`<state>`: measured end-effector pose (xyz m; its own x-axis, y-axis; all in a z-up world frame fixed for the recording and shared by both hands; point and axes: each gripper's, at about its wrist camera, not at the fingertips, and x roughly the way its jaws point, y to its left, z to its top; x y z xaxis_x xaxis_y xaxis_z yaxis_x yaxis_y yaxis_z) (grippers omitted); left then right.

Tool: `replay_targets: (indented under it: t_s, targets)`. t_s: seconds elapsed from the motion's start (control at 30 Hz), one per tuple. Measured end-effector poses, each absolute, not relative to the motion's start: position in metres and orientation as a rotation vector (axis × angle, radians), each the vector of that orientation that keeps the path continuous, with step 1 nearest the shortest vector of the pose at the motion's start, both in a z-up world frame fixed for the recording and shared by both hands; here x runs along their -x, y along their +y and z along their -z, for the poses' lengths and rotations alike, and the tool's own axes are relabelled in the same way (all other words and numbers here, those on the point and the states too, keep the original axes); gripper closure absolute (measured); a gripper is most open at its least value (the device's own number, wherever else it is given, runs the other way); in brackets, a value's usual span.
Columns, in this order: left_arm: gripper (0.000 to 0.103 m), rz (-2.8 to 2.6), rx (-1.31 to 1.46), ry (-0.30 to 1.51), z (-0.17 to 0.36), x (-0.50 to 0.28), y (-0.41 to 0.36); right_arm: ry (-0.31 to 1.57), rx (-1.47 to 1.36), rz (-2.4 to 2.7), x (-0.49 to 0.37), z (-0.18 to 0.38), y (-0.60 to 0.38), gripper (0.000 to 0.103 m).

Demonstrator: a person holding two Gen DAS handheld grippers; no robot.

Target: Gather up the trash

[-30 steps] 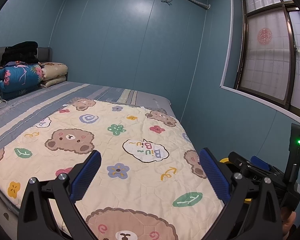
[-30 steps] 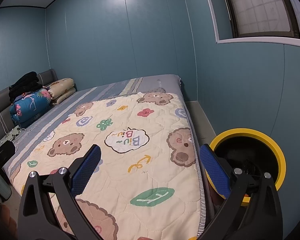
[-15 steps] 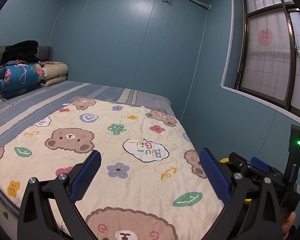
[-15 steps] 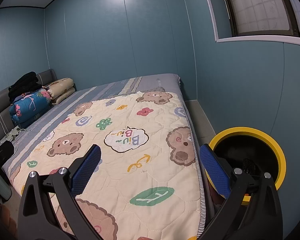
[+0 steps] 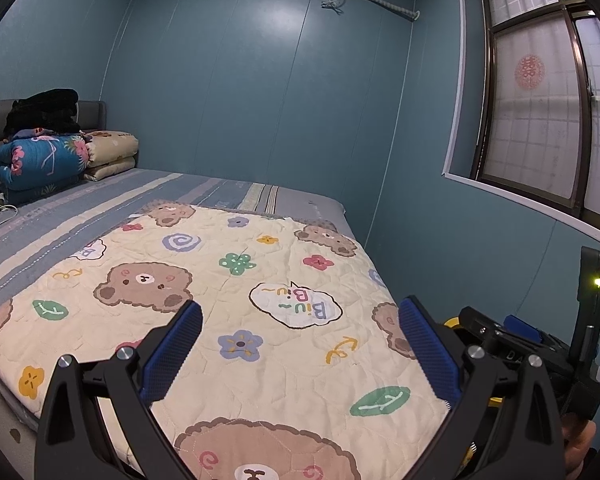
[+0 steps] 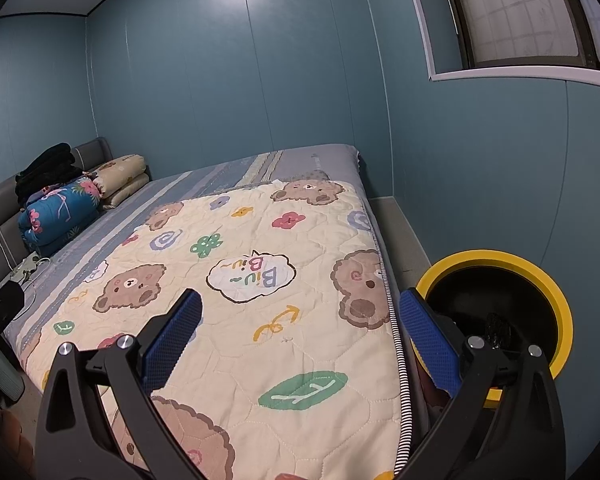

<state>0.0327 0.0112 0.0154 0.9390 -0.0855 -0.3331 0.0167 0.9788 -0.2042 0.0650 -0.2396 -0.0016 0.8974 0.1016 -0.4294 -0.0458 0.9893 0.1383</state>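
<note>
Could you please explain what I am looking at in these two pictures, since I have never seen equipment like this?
A person carries two handheld grippers, each with a fisheye camera looking forward along its blue-padded fingers. One picture is from the left gripper, the other from the right gripper. Both are open and hold nothing. They point across a bed covered by a bear-print quilt, with folded bedding at its head. A black bin with a yellow rim stands beside the bed, for the trash. I see no clear trash on the quilt.
</note>
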Motion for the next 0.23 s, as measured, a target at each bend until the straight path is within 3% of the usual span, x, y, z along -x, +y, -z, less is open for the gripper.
replay_targets:
  t_s: [0.23]
  targets:
    - [0.008, 0.064, 0.192, 0.362, -0.0161, -0.0346, 0.0091, 0.453, -0.128, -0.075, -0.0635, 0.0026, -0.2387, 0.008]
